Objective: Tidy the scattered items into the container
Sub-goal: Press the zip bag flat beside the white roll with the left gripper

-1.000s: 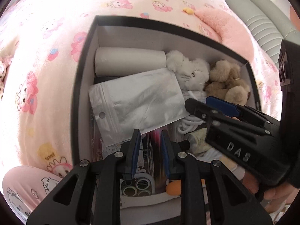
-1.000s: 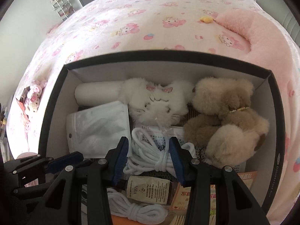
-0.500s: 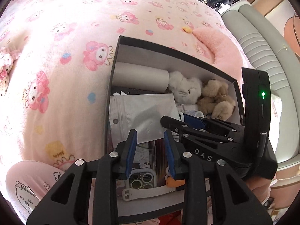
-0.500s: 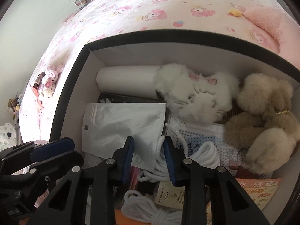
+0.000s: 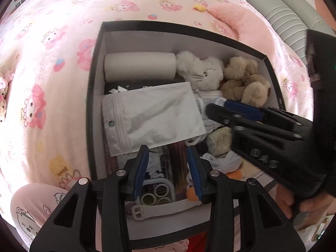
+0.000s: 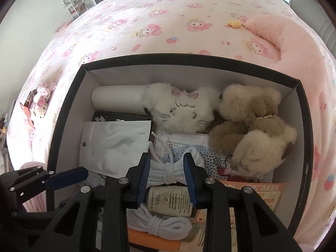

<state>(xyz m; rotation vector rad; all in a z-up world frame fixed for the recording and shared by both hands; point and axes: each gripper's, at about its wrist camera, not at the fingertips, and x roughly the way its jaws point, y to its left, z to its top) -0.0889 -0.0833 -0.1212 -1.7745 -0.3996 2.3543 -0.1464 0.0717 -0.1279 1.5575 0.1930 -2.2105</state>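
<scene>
My left tongs [image 5: 168,166] hang over the near left part of the box [image 5: 92,96], which sits on the pink cartoon-print bed [image 5: 52,63]; their jaws are opening, with nothing between the blue pads, and below them I see a glossy printed card and a phone case with camera rings [image 5: 156,195]; a white strap with a buckle [image 5: 159,210] lies along the near wall. Just beyond the pads lies the flat silver pouch [image 5: 153,117], resting on a black packet; behind it a white roll [image 5: 139,66] lies against the far wall. To the right of the roll sits the white plush cat [image 6: 180,109], touching the brown plush bear [image 6: 252,130] in the far right corner. My right tongs [image 6: 167,172] hover over the middle of the box, partly open and gripping nothing; a bundle of white cord [image 6: 168,170] shows in the gap below them, though I cannot tell whether the pads touch it; under it lies a small labelled packet [image 6: 168,199], and nearer me a second cord bundle [image 6: 157,224]. An orange printed leaflet [image 6: 262,193] lies at the near right. A fuzzy pink cushion [image 6: 271,33] rests on the bed beyond the box.
</scene>
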